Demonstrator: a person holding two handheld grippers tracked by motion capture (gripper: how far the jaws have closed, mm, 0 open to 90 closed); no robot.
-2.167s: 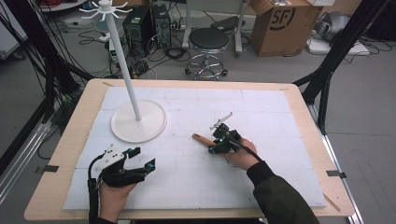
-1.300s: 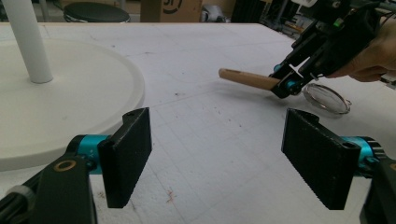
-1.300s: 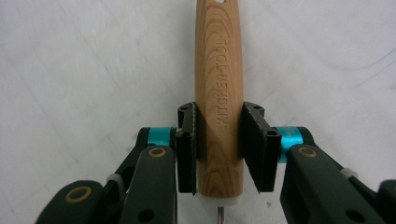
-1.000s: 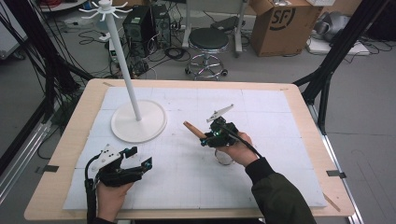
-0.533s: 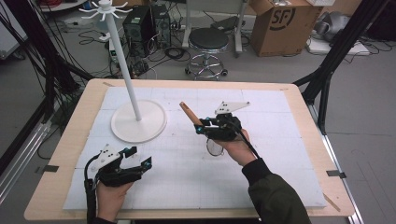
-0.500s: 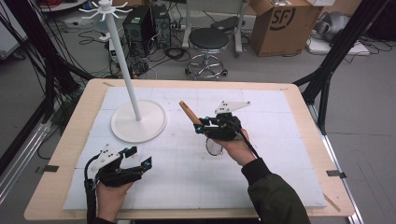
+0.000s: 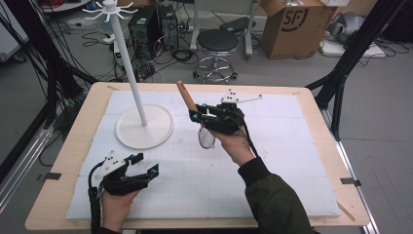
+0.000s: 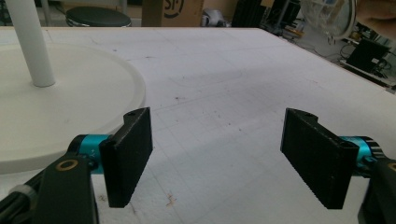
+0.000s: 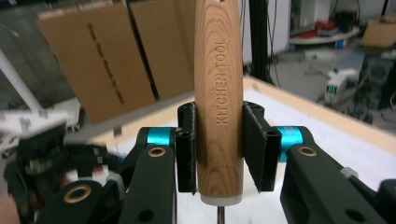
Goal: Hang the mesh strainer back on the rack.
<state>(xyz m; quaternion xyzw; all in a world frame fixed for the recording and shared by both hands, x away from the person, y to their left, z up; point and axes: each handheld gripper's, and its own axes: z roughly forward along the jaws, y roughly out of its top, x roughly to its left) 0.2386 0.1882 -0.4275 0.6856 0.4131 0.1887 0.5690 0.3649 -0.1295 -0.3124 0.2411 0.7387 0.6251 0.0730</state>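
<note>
Lifted off the mat since the earlier frame, the strainer [image 7: 206, 137] now hangs right of the stand [image 7: 144, 126]. Right gripper [image 7: 203, 114] is clamped on its stiff, smooth wooden handle [image 9: 218, 100], the best hold; its light mesh dents easily. Left gripper [image 8: 219, 158] rests wide open, holding nothing.

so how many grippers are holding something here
1. The right gripper is clamped on the wooden handle of a kitchen tool, lifted above the table. The left gripper near the white stand base holds nothing.
</note>
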